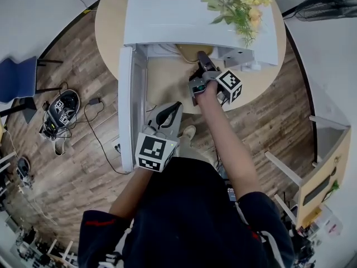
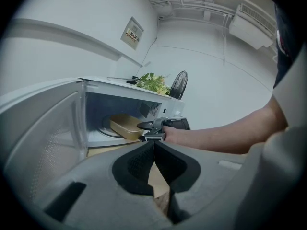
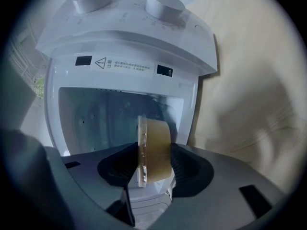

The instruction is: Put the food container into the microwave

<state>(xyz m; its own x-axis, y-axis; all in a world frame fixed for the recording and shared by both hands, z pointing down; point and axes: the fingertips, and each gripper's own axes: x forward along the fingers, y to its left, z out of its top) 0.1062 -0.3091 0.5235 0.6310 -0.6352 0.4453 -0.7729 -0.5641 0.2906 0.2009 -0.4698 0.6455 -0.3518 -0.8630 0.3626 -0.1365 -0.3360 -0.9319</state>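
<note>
The tan food container (image 3: 158, 140) with a clear lid sits between the pads of my right gripper (image 3: 152, 163), which is shut on it. In the left gripper view the food container (image 2: 124, 126) lies partly inside the cavity of the white microwave (image 2: 120, 87), over the turntable, with the right gripper (image 2: 149, 125) behind it at the opening. From the head view the right gripper (image 1: 202, 63) reaches into the microwave (image 1: 184, 15), and the food container (image 1: 188, 52) shows just under its top. My left gripper (image 1: 174, 109) hangs by the open door (image 1: 128, 105), jaws pressed together on nothing.
The microwave stands on a round wooden table (image 1: 167, 85), its door swung out to the left. Yellow-green flowers (image 1: 240, 1) lie on top of it. Cables and gear (image 1: 61, 110) lie on the wood floor at the left; a shelf (image 1: 323, 166) is at the right.
</note>
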